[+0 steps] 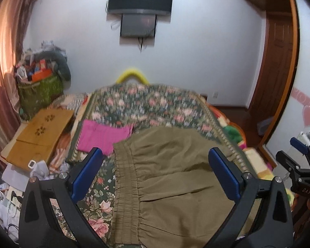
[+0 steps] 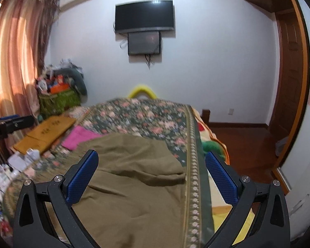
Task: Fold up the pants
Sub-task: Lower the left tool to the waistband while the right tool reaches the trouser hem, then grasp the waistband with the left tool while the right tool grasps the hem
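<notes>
Olive-brown pants (image 1: 171,165) lie flat on the floral bedspread (image 1: 138,103), with their gathered elastic waistband (image 1: 126,186) to the left. My left gripper (image 1: 155,157) is open and empty above the waistband end. The same pants (image 2: 126,177) fill the right wrist view, reaching near the bedspread's bordered right edge (image 2: 194,165). My right gripper (image 2: 152,161) is open and empty above them. The right gripper also shows at the far right of the left wrist view (image 1: 299,161).
A folded pink garment (image 1: 103,136) lies on the bed left of the pants. A wooden lap table (image 1: 39,136), a green bag (image 1: 39,95) and clutter stand at the left. A wooden floor and door (image 2: 287,82) are to the right.
</notes>
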A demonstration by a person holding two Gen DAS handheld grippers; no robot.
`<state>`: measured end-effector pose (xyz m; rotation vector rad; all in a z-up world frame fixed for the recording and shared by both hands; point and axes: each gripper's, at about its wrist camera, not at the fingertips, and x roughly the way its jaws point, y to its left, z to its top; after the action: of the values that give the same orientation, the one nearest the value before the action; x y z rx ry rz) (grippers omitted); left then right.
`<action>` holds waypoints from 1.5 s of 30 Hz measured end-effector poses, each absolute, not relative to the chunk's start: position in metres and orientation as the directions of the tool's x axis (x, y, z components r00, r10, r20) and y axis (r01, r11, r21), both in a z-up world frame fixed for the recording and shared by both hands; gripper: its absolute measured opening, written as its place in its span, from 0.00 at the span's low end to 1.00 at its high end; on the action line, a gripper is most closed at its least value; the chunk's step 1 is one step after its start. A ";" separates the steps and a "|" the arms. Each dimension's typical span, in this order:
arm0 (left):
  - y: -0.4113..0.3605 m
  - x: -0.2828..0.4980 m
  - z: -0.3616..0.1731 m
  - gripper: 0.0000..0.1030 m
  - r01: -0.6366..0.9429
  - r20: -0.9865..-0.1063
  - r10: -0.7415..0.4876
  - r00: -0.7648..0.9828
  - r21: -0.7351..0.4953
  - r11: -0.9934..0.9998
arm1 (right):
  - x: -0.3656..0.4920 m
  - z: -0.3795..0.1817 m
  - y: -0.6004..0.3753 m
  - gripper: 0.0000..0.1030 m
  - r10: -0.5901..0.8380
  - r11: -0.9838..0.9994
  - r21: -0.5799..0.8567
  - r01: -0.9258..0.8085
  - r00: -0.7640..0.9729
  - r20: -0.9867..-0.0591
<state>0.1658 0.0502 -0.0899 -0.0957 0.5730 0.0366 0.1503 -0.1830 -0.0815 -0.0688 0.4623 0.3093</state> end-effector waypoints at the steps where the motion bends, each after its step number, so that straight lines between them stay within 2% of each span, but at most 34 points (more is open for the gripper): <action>1: 0.053 0.175 -0.096 1.00 -0.059 -0.561 0.003 0.828 -0.082 0.995 | 0.155 -0.087 -0.185 1.00 0.272 0.952 0.003 -0.307 0.839 -0.471; 10: 0.091 0.259 -0.180 1.00 -0.054 -0.777 -0.022 0.629 -0.072 0.996 | 0.206 -0.140 -0.206 1.00 0.273 0.948 0.060 -0.314 0.698 -0.662; 16: 0.122 0.287 -0.221 0.99 -0.076 -0.861 -0.052 0.505 -0.104 0.992 | 0.240 -0.169 -0.218 0.99 0.305 0.936 0.125 -0.328 0.583 -0.754; 18: 0.132 0.295 -0.235 0.95 -0.086 -0.884 -0.061 0.463 -0.114 0.990 | 0.249 -0.176 -0.221 0.97 0.318 0.932 0.150 -0.329 0.546 -0.775; 19: 0.134 0.297 -0.239 0.90 -0.086 -0.891 -0.059 0.450 -0.109 0.990 | 0.252 -0.179 -0.222 0.92 0.325 0.929 0.160 -0.333 0.530 -0.784; 25: 0.134 0.312 -0.261 0.80 -0.040 -0.928 -0.075 0.366 -0.096 0.995 | 0.273 -0.198 -0.216 0.74 0.366 0.909 0.215 -0.357 0.439 -0.820; 29: 0.128 0.318 -0.274 0.80 -0.002 -0.943 -0.113 0.314 -0.119 0.993 | 0.278 -0.209 -0.211 0.70 0.349 0.908 0.197 -0.370 0.407 -0.844; 32: 0.123 0.320 -0.283 0.79 0.023 -0.949 -0.103 0.299 -0.101 0.995 | 0.278 -0.212 -0.209 0.62 0.311 0.910 0.143 -0.389 0.413 -0.856; 37: 0.123 0.318 -0.283 0.72 0.025 -0.940 -0.046 0.337 -0.040 0.999 | 0.282 -0.220 -0.205 0.28 0.240 0.910 0.057 -0.411 0.409 -0.880; 39: 0.127 0.316 -0.284 0.72 0.009 -0.936 -0.014 0.353 -0.012 1.000 | 0.286 -0.222 -0.207 0.21 0.238 0.909 0.056 -0.412 0.404 -0.883; 45: 0.140 0.313 -0.288 0.73 -0.049 -0.931 -0.016 0.364 -0.036 0.998 | 0.286 -0.224 -0.205 0.17 0.221 0.909 0.033 -0.417 0.412 -0.884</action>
<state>0.3125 0.1397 -0.2884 -0.0616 1.1986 0.0215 0.2861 -0.2051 -0.2239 -0.2037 1.0742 0.4046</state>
